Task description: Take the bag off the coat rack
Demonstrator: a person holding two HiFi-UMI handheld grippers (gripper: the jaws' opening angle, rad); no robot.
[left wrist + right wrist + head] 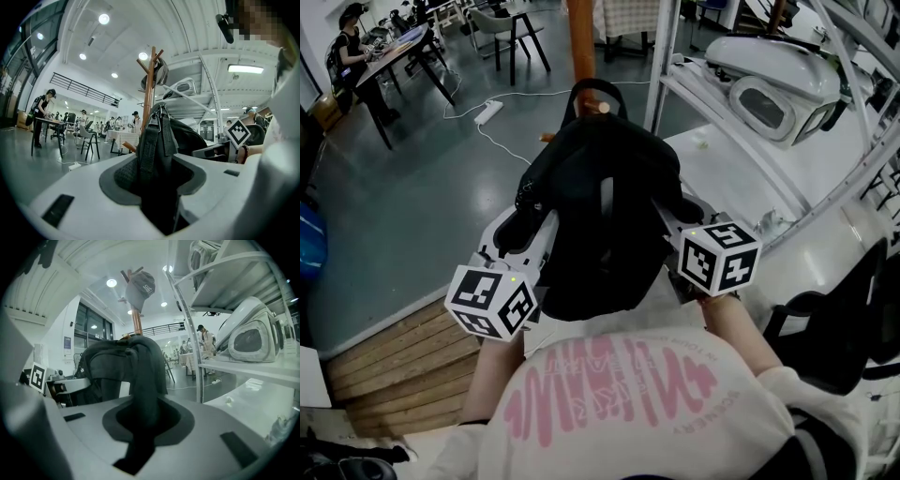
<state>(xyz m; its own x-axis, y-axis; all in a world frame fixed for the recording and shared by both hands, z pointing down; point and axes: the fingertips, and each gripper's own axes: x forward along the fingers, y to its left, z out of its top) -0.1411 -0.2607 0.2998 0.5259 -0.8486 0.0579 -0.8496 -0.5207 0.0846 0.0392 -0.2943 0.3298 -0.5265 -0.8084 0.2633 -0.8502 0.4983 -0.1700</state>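
Note:
A black bag (600,220) hangs in front of the wooden coat rack pole (581,37). Its top handle loop (595,94) lies against the pole, and a peg tip shows inside the loop. My left gripper (530,234) is shut on the bag's left side; in the left gripper view a webbing strap (149,150) runs down between the jaws of my left gripper (157,187). On the other side, my right gripper (680,225) is shut on the bag; dark bag fabric (140,380) fills the jaws of my right gripper (140,425). A grey cap (139,287) sits on the rack's top.
A white metal shelf frame (661,66) with white pod-shaped cases (773,80) stands close on the right. A power strip and cable (487,112) lie on the grey floor. Tables, chairs and people are at the far left. Wooden planks (403,361) lie below me; a black chair (853,319) stands at the right.

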